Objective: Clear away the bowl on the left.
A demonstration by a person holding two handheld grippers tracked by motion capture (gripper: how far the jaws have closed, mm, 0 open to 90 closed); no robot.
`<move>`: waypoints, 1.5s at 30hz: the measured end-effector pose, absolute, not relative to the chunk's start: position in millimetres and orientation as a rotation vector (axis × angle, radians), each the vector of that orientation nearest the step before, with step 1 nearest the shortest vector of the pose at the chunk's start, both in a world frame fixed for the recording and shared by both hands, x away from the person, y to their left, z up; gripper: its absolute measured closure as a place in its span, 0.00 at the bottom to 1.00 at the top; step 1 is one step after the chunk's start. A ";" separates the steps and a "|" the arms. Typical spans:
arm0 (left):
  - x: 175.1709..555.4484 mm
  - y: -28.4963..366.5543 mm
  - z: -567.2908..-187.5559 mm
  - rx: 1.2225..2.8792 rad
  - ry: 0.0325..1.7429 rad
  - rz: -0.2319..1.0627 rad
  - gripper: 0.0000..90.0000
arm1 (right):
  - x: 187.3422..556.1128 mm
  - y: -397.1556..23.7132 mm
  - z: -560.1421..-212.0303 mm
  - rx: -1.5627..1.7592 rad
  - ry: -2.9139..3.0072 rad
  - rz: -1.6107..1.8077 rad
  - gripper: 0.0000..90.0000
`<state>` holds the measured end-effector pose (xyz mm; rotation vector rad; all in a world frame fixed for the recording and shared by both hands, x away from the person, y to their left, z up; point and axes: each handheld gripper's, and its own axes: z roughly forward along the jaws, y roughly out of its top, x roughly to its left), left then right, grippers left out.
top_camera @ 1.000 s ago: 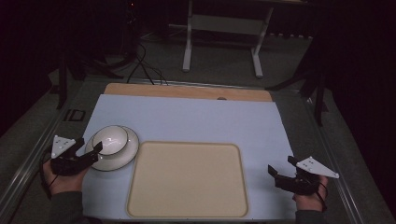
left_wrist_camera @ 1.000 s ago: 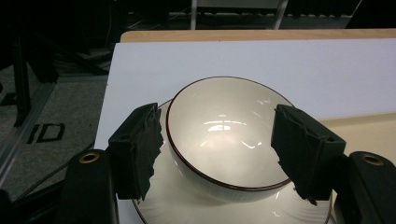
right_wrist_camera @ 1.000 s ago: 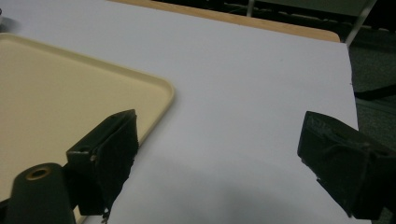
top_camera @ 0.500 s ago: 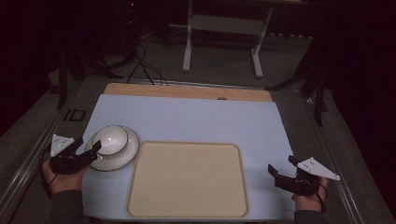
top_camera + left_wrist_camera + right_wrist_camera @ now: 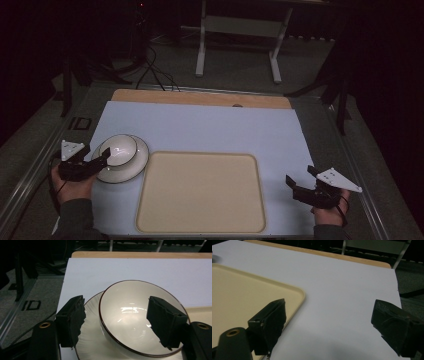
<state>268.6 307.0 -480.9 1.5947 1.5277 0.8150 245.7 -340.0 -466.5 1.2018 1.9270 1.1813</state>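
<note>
At the lower left of the high view, the left hand-held gripper sits at the near rim of a white bowl that stands on a white ribbed plate. Bowl and plate rest on the pale blue sheet of the worktop, just left of the empty beige tray. In the left gripper view the bowl lies between the two black jaws: one stands outside its dark-rimmed wall over the plate, the other in front of the bowl's inside. The jaws have just been opening wider and stand apart, the bowl's rim between them; neither pad looks to be pressing on it.

The step in hand seems to be the approach to a grasp on the bowl's rim. The next move likely calls for easing the jaws down so that the wall sits well between the pads, then closing firmly without tipping the bowl or dragging the plate along.

At the lower right of the high view, the right hand-held gripper hangs over bare sheet, well away from the crockery. In its own view its jaws gape wide with nothing between them, the tray's corner to their left.
</note>
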 end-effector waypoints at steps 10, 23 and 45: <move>281.3 307.6 -489.4 1.613 1.598 0.777 0.31 | 246.5 -340.7 -465.8 1.204 1.908 1.188 0.14; 290.4 307.5 -497.1 1.615 1.686 0.696 0.41 | 246.3 -342.4 -465.6 1.212 1.892 1.192 0.14; 302.3 307.9 -508.0 1.647 1.748 0.610 0.55 | 246.1 -343.8 -464.8 1.216 1.878 1.201 0.14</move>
